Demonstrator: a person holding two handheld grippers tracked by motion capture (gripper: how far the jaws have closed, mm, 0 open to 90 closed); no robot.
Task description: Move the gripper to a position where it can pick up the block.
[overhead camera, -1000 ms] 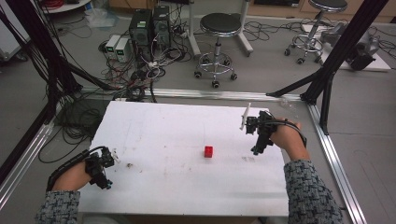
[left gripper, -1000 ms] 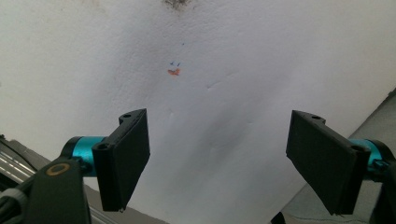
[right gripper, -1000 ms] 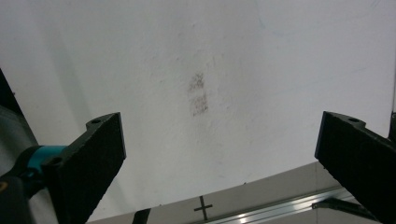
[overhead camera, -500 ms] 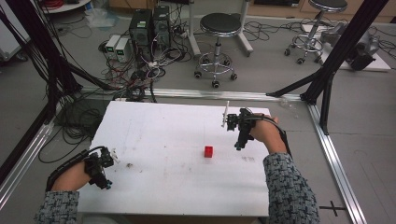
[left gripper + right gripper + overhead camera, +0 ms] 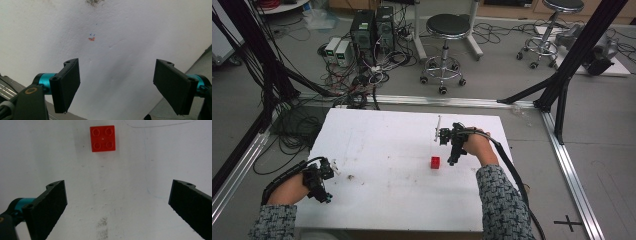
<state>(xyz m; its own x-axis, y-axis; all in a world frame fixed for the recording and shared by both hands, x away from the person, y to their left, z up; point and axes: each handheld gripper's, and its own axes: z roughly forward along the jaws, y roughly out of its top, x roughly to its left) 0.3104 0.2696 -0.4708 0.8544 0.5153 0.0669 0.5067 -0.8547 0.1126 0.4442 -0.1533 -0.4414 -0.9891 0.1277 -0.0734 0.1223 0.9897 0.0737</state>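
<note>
Jaws spread wide and empty on the left gripper (image 5: pixel 321 186), low at the near left corner of the white table (image 5: pixel 377 200). Farther in, red brick (image 5: pixel 435 162) studs-up mid-table, just beside the right gripper (image 5: pixel 453 159), gaping wide, holding nothing.

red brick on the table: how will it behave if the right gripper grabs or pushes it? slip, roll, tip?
The red brick looks like rigid moulded plastic with four studs on top, so probably stiff and light. Its squat square shape sitting flat on the white table suggests it should slide rather than roll or tip. Its smooth sides could slip in the open right gripper if pinched off-centre.
</note>
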